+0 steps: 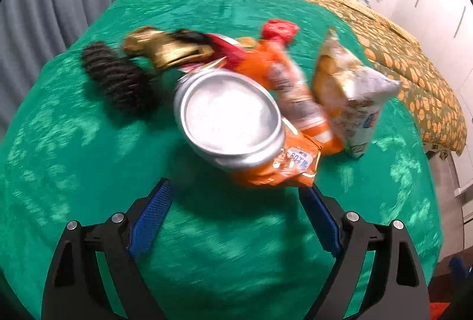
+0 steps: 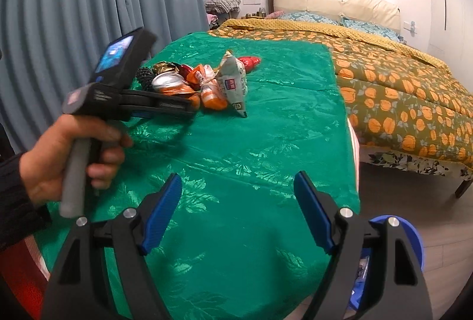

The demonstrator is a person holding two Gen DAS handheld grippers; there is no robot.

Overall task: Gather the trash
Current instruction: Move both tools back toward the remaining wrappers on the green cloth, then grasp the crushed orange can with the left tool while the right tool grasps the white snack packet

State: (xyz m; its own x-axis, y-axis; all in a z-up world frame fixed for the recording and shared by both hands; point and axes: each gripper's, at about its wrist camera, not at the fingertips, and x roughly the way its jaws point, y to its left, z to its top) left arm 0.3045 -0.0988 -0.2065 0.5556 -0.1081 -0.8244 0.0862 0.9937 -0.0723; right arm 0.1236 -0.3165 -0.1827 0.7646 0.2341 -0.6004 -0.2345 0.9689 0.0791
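Left claw [image 1: 236, 219] spread wide, empty, just short of the trash pile; silver can [image 1: 229, 119] dead ahead looks light, stiff, slippery so pinch its sides, orange wrappers [image 1: 283, 166] crinkly-soft; right claw [image 2: 238, 213] released, well back.
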